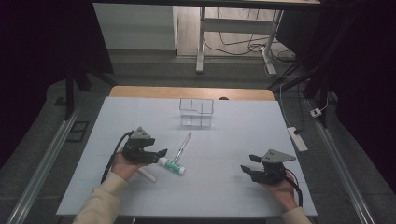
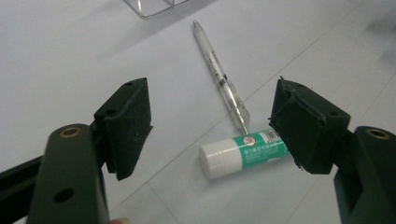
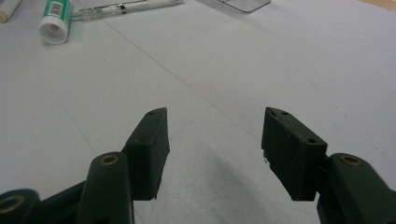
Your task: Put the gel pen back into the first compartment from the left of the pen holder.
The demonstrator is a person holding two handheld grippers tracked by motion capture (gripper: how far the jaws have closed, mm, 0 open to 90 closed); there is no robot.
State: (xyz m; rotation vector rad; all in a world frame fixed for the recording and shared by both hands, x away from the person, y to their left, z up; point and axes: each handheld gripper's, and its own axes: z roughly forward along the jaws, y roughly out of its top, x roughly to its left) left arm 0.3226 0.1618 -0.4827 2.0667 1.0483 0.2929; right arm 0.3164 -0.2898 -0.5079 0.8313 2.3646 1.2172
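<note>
The left gripper [image 1: 161, 152] hovers low over the white table [image 1: 233, 140] with its jaws wide apart and nothing between the pads. Just in front of its tips lies the glue stick [image 2: 245, 150], a short white tube with a green label, flat on the table. In the left gripper view the tube lies across the gap, its white cap toward the left jaw and its other end hidden behind the right jaw. No pad touches it yet.

A clear pen [image 2: 220, 79] lies beyond the glue stick, farther from the gripper, and its near end is touching or almost touching the tube; I cannot tell which. Farther ahead stands a clear plastic organizer [image 1: 196, 112] with compartments. A thin white stick [image 1: 147, 175] lies beside the left hand [image 1: 122, 164].

The right gripper [image 1: 248, 163] rests well apart at the other side, jaws also apart and empty, above bare table.

In my judgement the work in hand is to pick up the glue stick, and several things can go wrong. The tube is round, so if one pad meets it before the other, it may roll away. The right jaw stands over the end of the tube; if the gripper goes down like this, the jaw may land on the tube and not beside it. The pen is so near that the jaws may catch or push it also.
</note>
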